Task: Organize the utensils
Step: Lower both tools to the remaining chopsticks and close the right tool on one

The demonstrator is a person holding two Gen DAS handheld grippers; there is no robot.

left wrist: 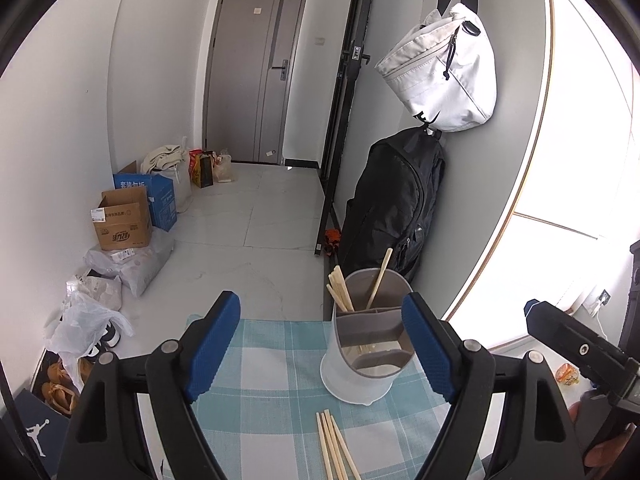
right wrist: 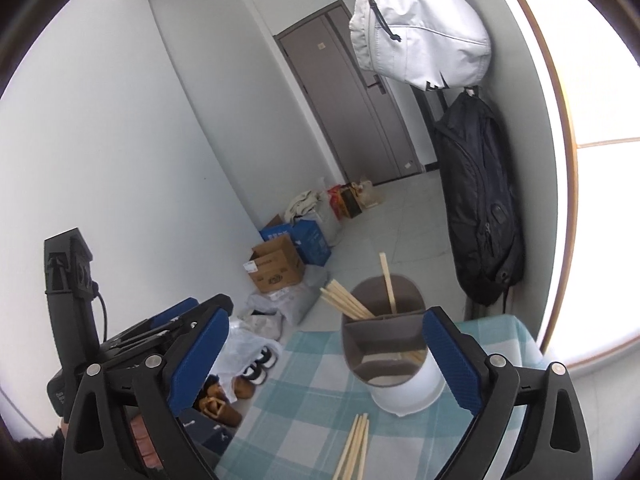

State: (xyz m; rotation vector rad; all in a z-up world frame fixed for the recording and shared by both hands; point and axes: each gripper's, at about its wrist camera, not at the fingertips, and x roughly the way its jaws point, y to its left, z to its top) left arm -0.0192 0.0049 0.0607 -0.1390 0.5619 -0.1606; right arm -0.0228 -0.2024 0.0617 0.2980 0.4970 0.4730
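Chopsticks (left wrist: pixel 335 446) lie loose in a small bundle on the checked cloth (left wrist: pixel 260 400) of the worktop, at about six o'clock from the utensil holder (left wrist: pixel 366 344) and just apart from its base. More chopsticks (left wrist: pixel 340 292) stand inside the holder's far compartments — a cluster leaning toward ten o'clock, and one single stick (left wrist: pixel 380 276) tilted toward one o'clock. The holder is white outside with a grey divided insert, and a stick or two shows low in its near compartment.

Left claw (left wrist: pixel 320 344) stands wide, its blue pads (left wrist: pixel 212 344) well apart and nothing between them but cloth; the right pad sits in front of the holder's three o'clock edge, and whether it touches cannot be told. Right claw (right wrist: pixel 326 360) is also wide and holds nothing, with the holder just inside its right pad. In the right wrist view the loose bundle (right wrist: pixel 356 448) lies at six o'clock from the holder, between the two fingers.

Beyond the worktop a white bag (left wrist: pixel 444 72) and a black backpack (left wrist: pixel 396 204) hang on the wall at one o'clock, and cardboard boxes (left wrist: pixel 124 220) sit on the floor at ten o'clock
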